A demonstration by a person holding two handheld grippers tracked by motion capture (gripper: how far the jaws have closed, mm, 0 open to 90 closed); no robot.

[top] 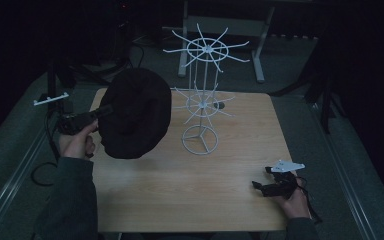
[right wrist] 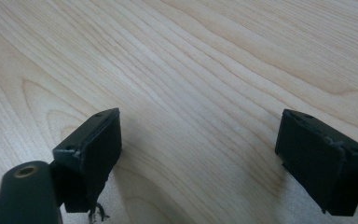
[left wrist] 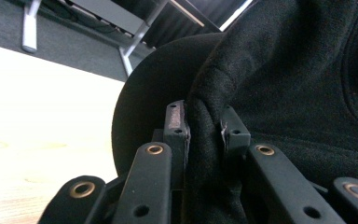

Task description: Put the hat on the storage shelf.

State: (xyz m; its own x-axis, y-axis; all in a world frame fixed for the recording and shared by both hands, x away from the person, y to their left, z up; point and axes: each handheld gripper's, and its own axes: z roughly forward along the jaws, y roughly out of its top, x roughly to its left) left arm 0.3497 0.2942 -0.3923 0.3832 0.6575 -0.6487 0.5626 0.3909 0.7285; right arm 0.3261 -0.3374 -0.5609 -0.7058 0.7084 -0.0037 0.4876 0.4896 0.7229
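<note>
— Holding what, exactly, on the left?

— A black hat point(top: 135, 114), lifted above the left part of the wooden table point(top: 190, 190). The left gripper point(top: 105, 111) has its jaws clamped on a fold of the fabric at the hat's edge (the left gripper view shows cloth pinched between both pads), likely so it hangs free for carrying.

— Toward where?

— Probably the white wire rack point(top: 202, 100) just beside it, whose spokes look meant for hanging.

— And the right gripper point(top: 270, 186)?

— Resting low near the table's right front edge, jaws wide apart over bare wood, apparently waiting.
</note>
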